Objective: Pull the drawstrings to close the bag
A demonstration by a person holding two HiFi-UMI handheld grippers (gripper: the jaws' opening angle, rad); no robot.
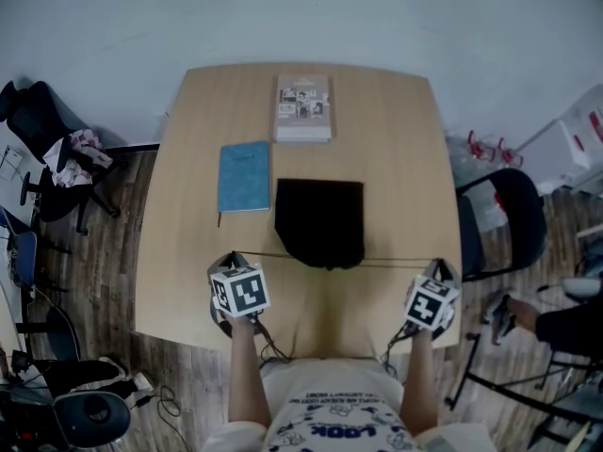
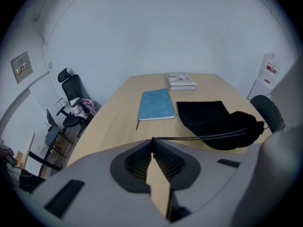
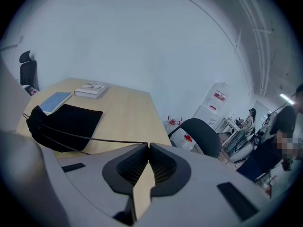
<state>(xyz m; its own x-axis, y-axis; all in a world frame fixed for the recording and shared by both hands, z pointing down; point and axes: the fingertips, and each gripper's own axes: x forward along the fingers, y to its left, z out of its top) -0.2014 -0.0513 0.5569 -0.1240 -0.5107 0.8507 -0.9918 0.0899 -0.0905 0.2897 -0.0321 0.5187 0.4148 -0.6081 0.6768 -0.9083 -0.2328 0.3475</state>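
A black drawstring bag [image 1: 320, 219] lies flat on the wooden table [image 1: 386, 139], its mouth bunched at the near end. Thin black drawstrings [image 1: 283, 255] run taut from the mouth out to both sides. My left gripper [image 1: 233, 257] is shut on the left drawstring [image 2: 199, 137], which stretches right to the bag [image 2: 218, 124]. On the other side my right gripper [image 1: 436, 264] is shut on the right drawstring [image 3: 109, 140], leading left to the bag [image 3: 61, 119]. Both grippers hover near the table's front edge, far apart.
A blue notebook [image 1: 243, 175] lies left of the bag, and a book [image 1: 303, 107] lies at the table's far end. Office chairs stand to the left [image 1: 42, 130] and right [image 1: 499, 219]. A person's hand [image 1: 520, 315] shows at the right.
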